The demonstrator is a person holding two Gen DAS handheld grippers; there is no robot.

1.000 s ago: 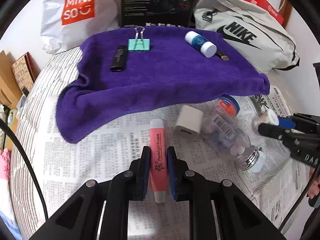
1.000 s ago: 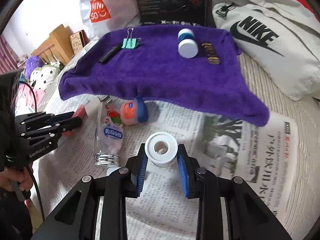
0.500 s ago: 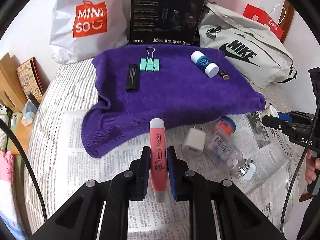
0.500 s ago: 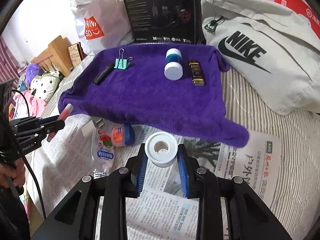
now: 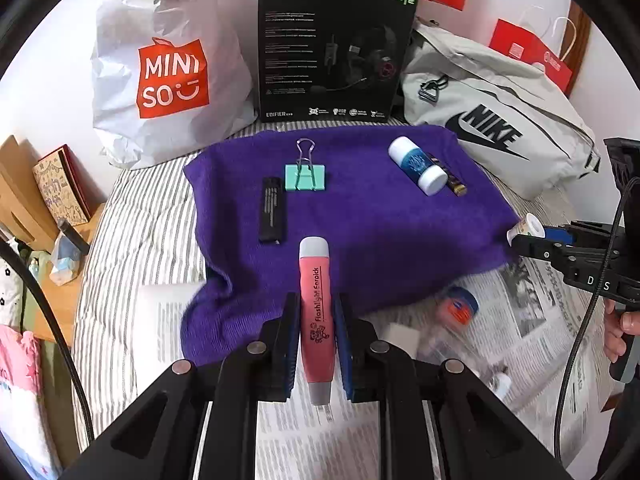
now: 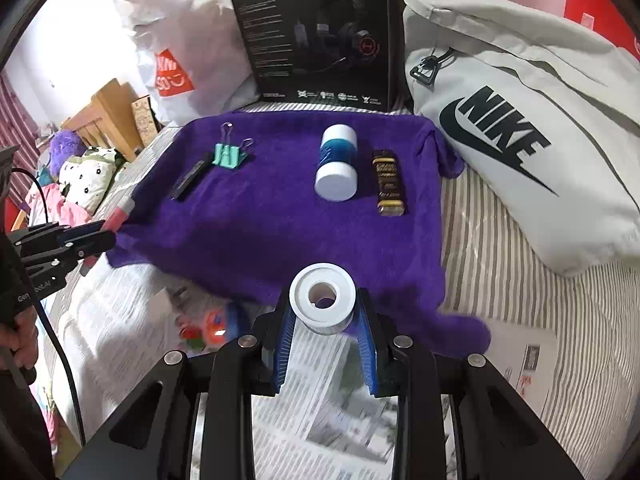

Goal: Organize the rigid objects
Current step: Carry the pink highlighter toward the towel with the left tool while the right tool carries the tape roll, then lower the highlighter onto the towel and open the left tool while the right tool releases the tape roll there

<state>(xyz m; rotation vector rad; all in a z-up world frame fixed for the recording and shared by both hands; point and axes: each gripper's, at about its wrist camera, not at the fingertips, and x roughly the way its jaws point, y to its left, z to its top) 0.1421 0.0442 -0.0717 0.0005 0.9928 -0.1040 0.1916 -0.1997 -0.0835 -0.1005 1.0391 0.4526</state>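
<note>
A purple towel (image 5: 360,220) lies on the bed, carrying a teal binder clip (image 5: 305,176), a black stick (image 5: 272,216), a white-and-blue bottle (image 5: 418,166) and a brown battery (image 5: 450,176). My left gripper (image 5: 316,304) is shut on a pink flashlight pen (image 5: 316,292), held over the towel's near edge. My right gripper (image 6: 324,304) is shut on a white tape roll (image 6: 322,298) above the towel's (image 6: 280,216) near edge. The right wrist view also shows the left gripper (image 6: 104,236) with the pen (image 6: 120,214) at the towel's left side.
Newspaper (image 5: 304,432) covers the bed in front of the towel, with an orange-and-blue capped bottle (image 5: 456,312) and a white charger (image 5: 402,334) on it. A Miniso bag (image 5: 168,72), black headset box (image 5: 332,52) and Nike bag (image 5: 492,132) stand behind.
Both grippers have risen off the newspaper and moved forward toward the towel, each still holding its object: pen in the left, tape roll in the right.
</note>
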